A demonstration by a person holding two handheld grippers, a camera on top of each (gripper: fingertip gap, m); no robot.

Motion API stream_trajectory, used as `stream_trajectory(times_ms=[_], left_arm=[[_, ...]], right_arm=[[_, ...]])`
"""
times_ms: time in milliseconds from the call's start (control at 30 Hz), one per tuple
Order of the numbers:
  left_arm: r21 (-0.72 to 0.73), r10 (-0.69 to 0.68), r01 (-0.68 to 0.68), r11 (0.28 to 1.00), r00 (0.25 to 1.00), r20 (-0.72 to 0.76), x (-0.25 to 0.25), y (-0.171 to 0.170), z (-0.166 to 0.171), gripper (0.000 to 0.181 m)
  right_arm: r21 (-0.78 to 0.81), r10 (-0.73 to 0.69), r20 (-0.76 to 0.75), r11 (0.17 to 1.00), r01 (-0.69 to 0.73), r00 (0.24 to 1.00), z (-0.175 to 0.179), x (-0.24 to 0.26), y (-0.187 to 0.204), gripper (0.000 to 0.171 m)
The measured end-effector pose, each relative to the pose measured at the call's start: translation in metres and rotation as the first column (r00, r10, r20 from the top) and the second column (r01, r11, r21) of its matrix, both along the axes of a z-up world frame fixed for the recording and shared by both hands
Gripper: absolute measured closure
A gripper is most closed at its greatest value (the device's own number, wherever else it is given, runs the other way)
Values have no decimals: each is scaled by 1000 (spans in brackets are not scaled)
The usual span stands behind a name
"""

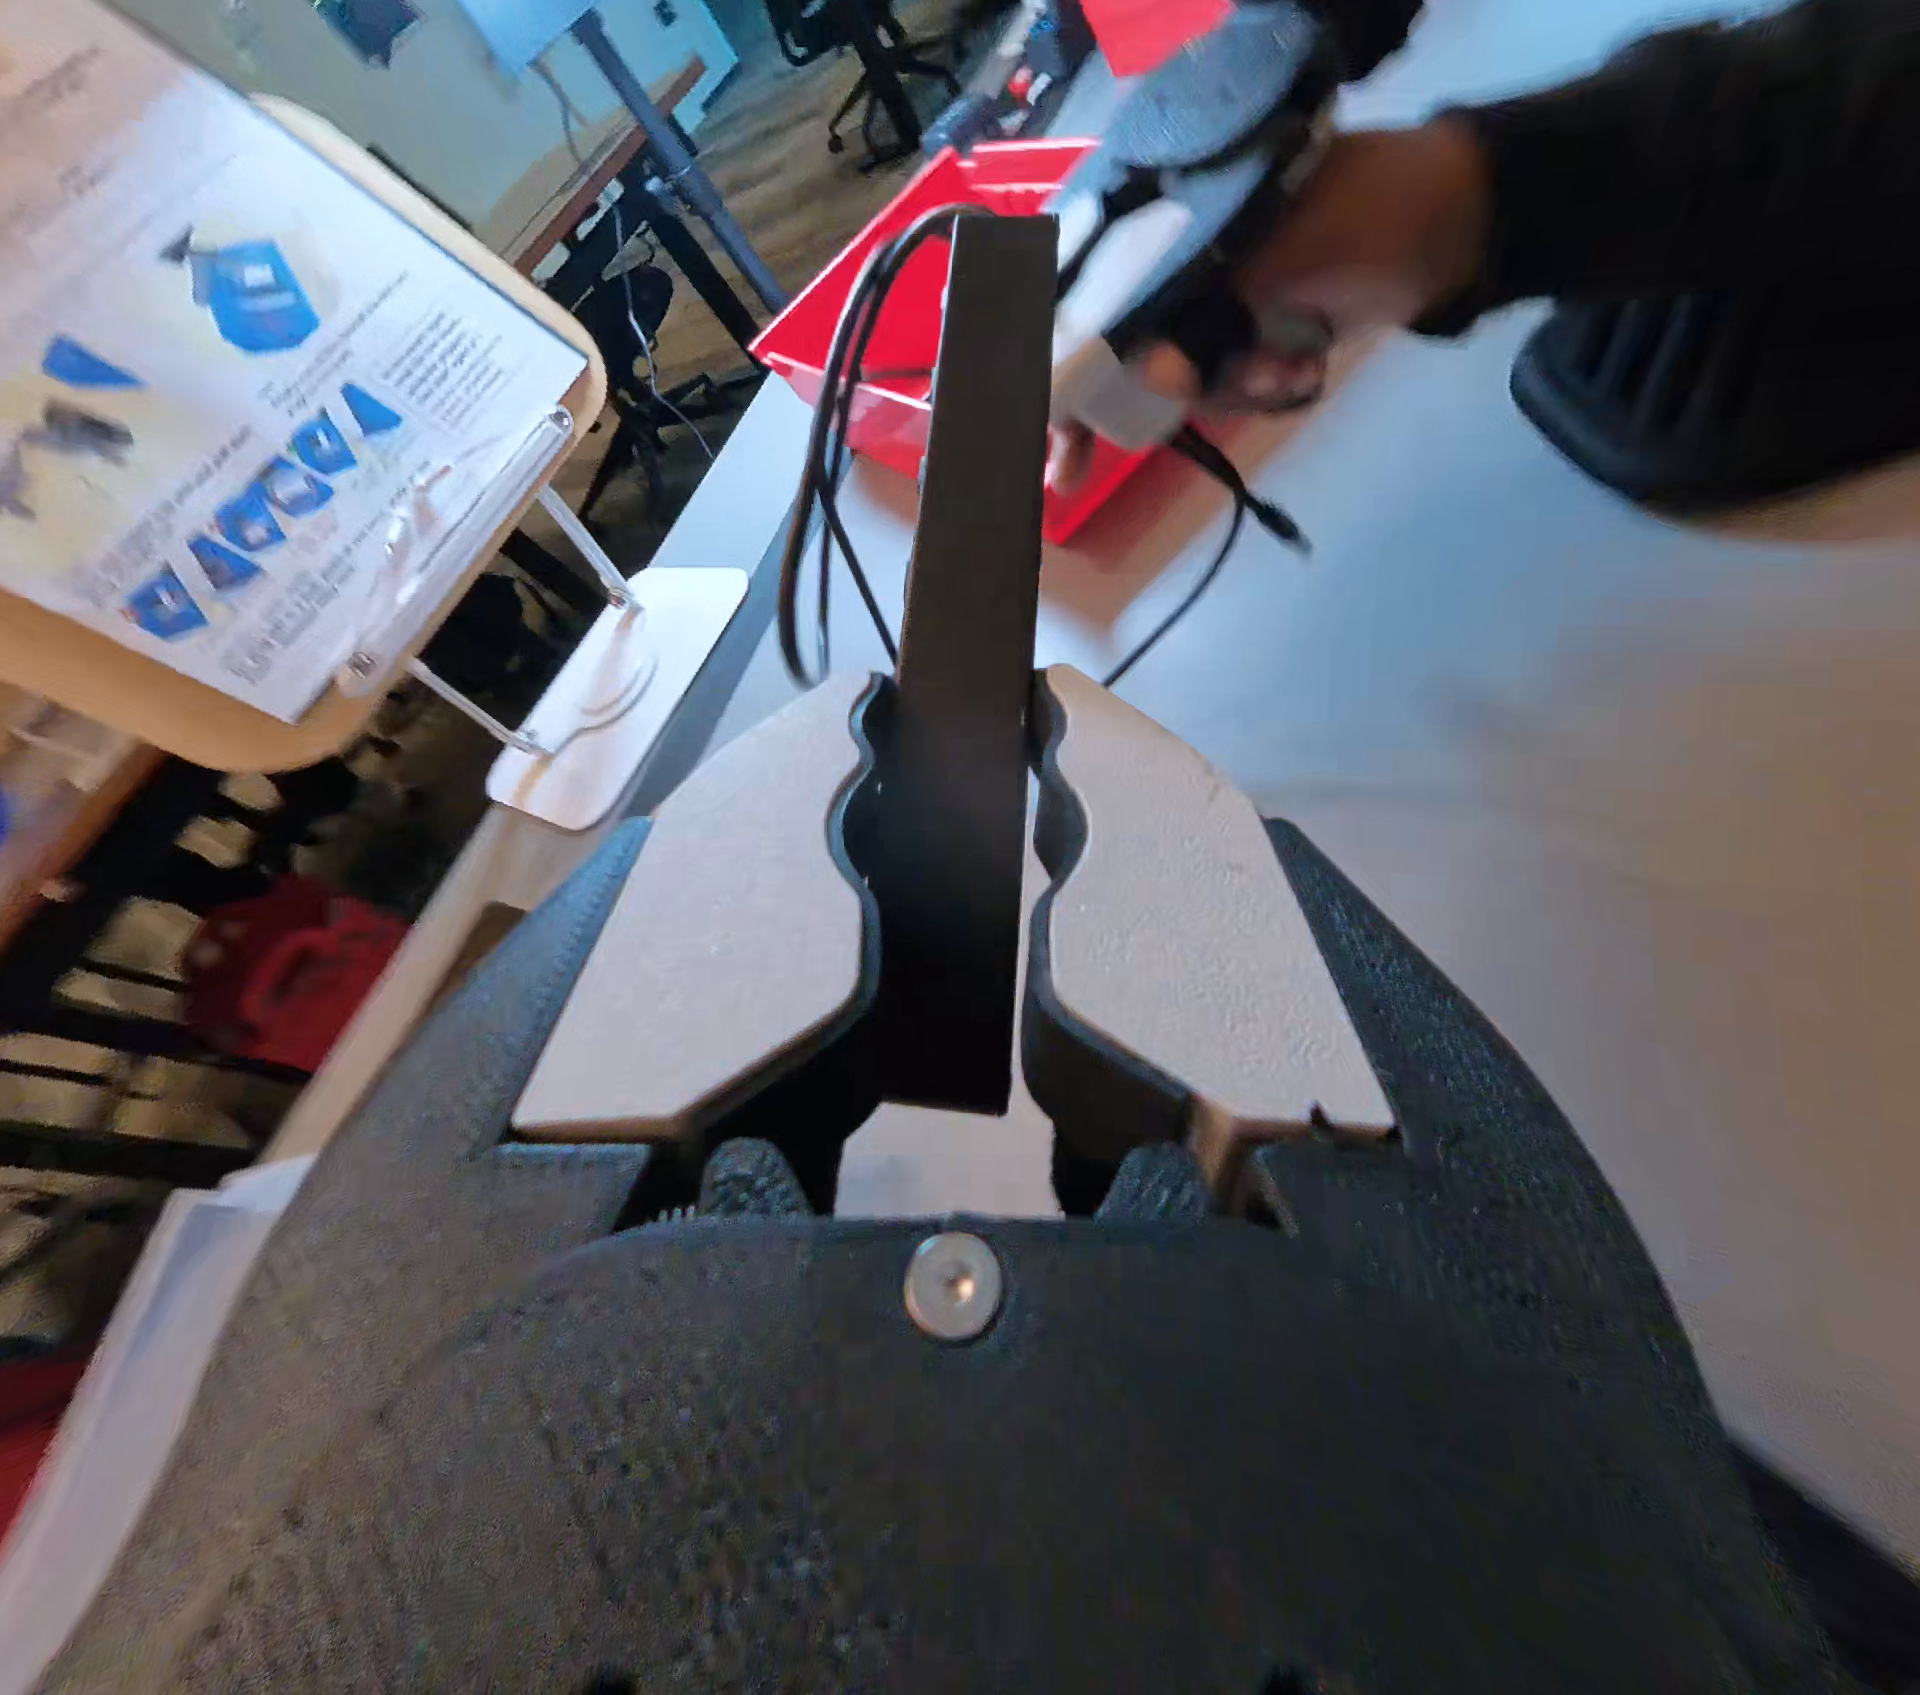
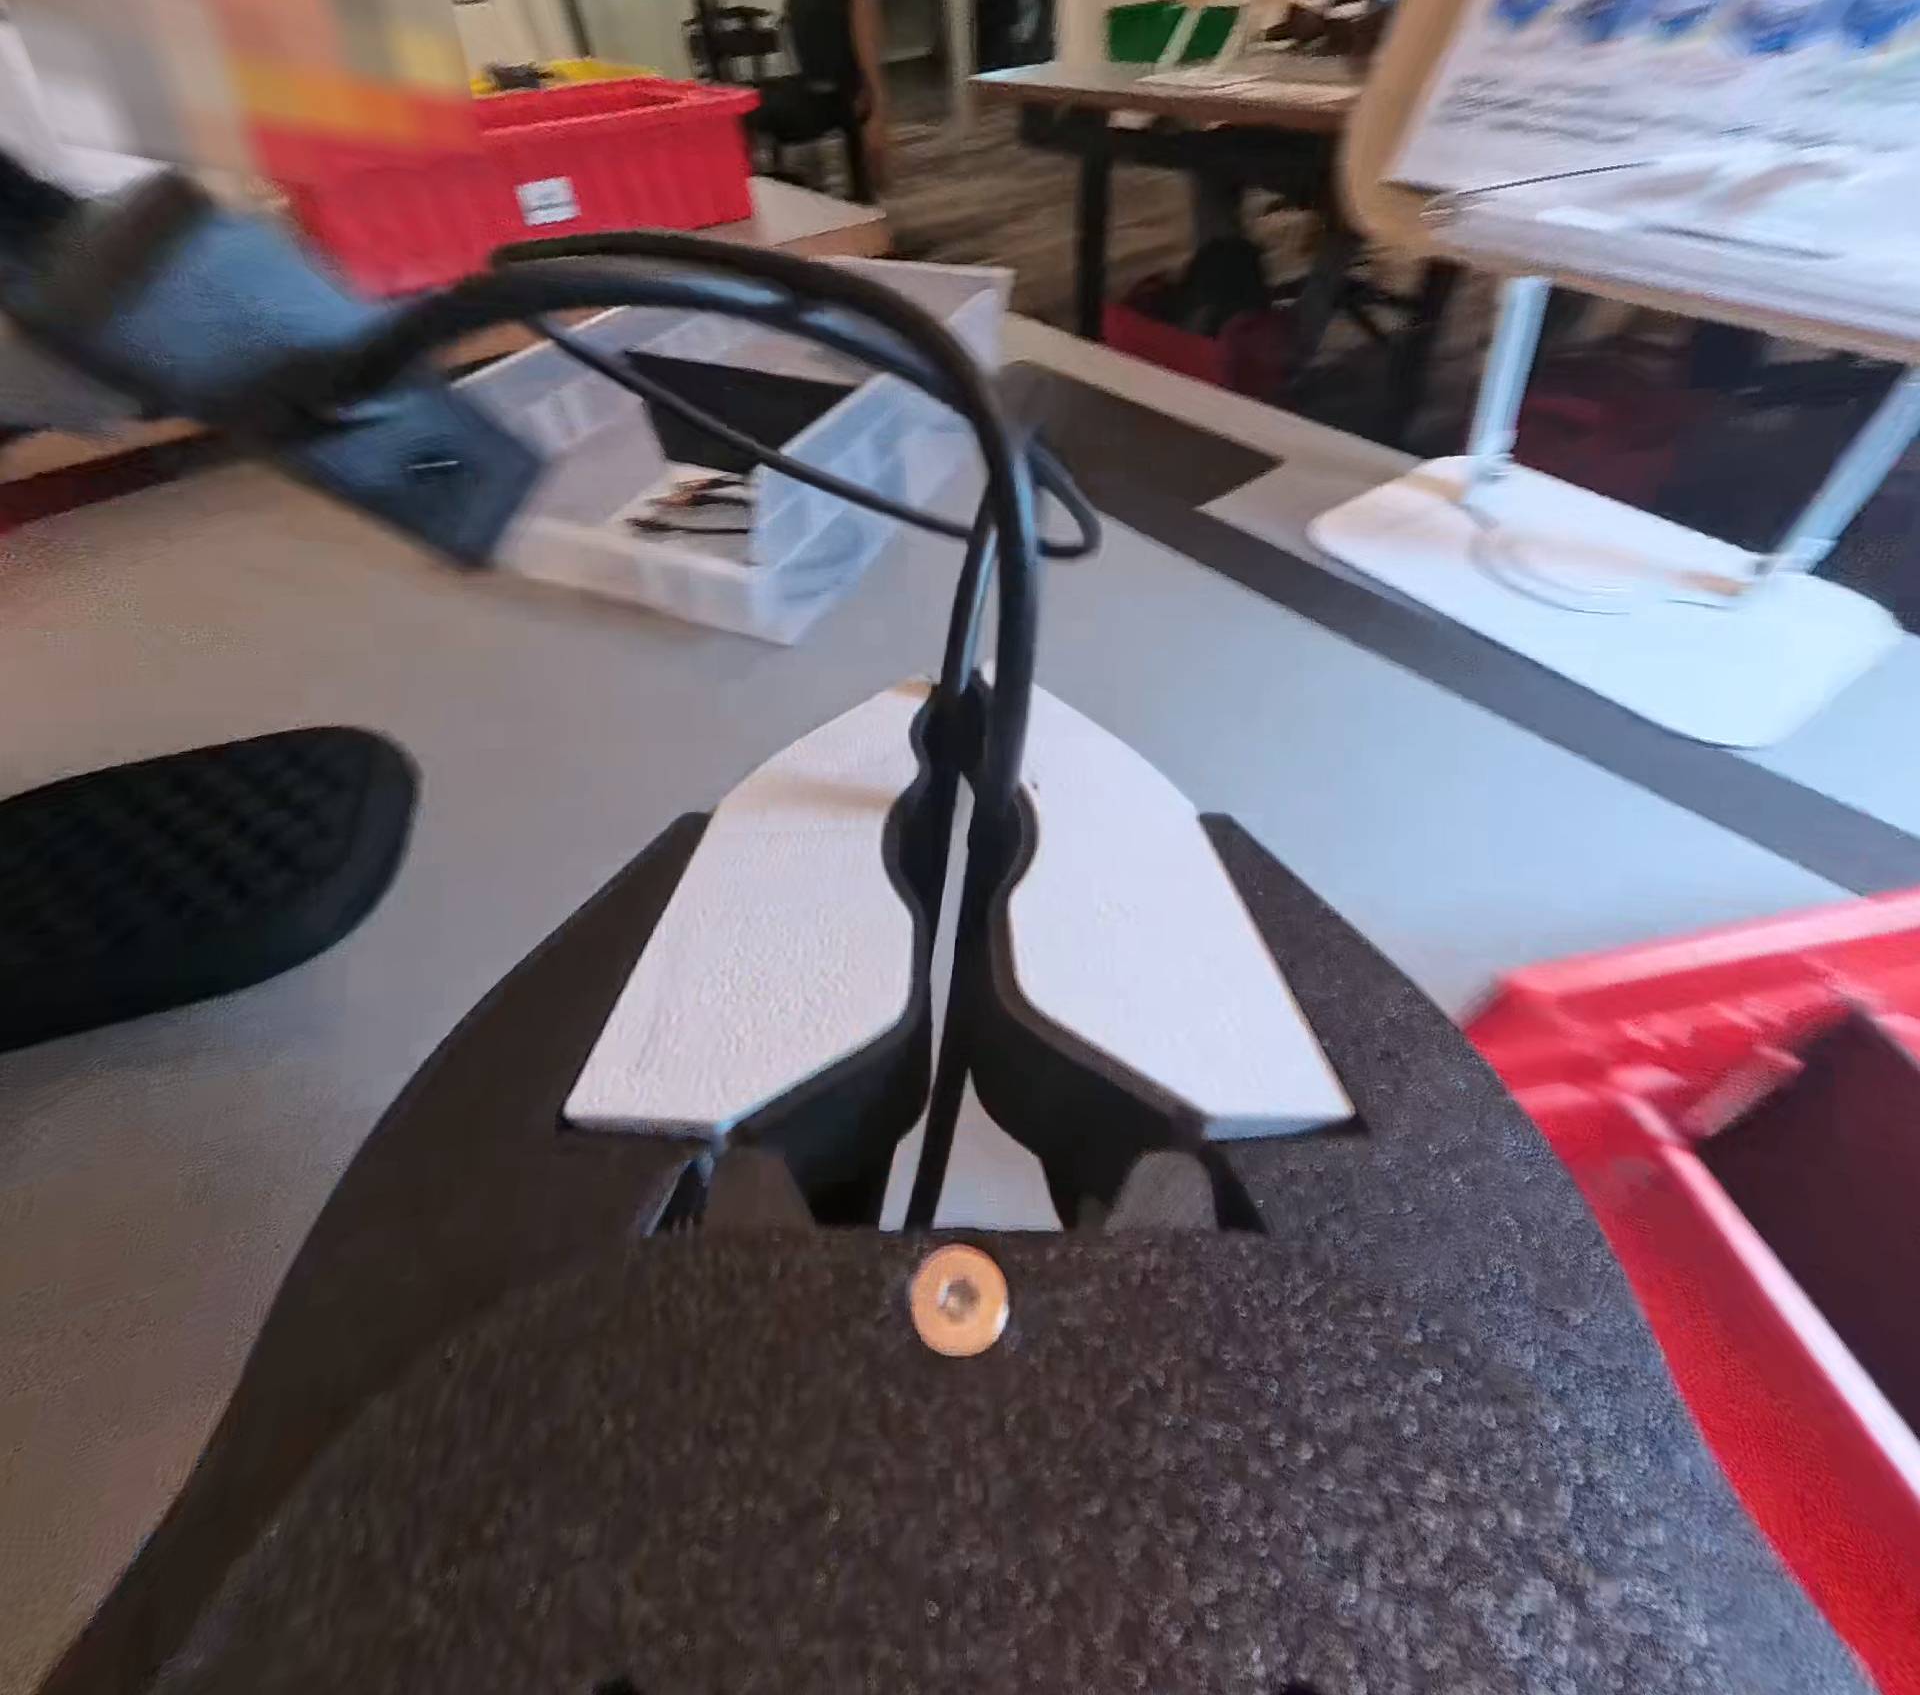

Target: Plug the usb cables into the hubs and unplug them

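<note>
Our biggest worry is the cables (image 2: 997, 502): we pinch the black strands in the right tool (image 2: 961, 720) well back from any plug, so the free connector end (image 1: 1283, 525) dangling near the red bin (image 1: 894, 357) could swing and miss a port. We judge that a tug while both tools hold taut could also drag the strands through the pads or twist the hub (image 1: 977, 606) out of line.

The left tool (image 1: 956, 700) is closed narrow on the black hub, which stands edge-on between its pads and juts forward past the tips, held above the table (image 1: 1455, 762). In the right wrist view the hub shows blurred at left, raised off the table, with the cables arching from it down into the right tool's narrow, clamped pads. Which ports are filled, we cannot tell.
</note>
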State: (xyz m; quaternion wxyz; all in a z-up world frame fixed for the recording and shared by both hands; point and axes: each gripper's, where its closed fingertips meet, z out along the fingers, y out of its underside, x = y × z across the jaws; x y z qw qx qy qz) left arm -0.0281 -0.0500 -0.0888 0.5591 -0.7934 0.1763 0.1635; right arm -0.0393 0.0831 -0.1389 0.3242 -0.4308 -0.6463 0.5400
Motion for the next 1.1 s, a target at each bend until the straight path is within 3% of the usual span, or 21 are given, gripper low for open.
stream_trajectory(times_ms=[133,233,367,500,667,800,933,1033,1100], left_arm=[[74,56,-77,994,968,244,-7,20,-13,156],[69,148,-171,983,954,261,-16,37,-34,156],[52,308,-311,949,949,70,-25,51,-50,156],[47,406,-410,911,869,-282,-29,54,-61,155],[46,426,-466,884,759,-493,-30,52,-74,155],[45,372,-444,895,686,-625,-21,57,-86,155],[2,278,-370,929,697,-661,-9,60,-98,145],[-47,210,-298,953,767,-606,-1,59,-103,137],[-71,169,-229,971,861,-480,7,57,-102,130]], right_arm=[[39,77,74,996,-80,994,-24,-2,-39,170],[-59,90,113,995,-84,990,-32,-3,-54,167],[-125,34,136,992,-17,990,-43,-9,-56,161],[-301,87,142,953,-41,986,-40,-10,-59,154],[-479,243,150,866,-144,959,-35,-1,-74,119],[-618,295,170,775,-131,940,-34,-1,-72,112],[-693,328,167,710,-126,930,-36,0,-62,126],[-712,369,152,684,-157,917,-36,3,-63,130],[-724,408,127,661,-196,904,-32,7,-66,133]])
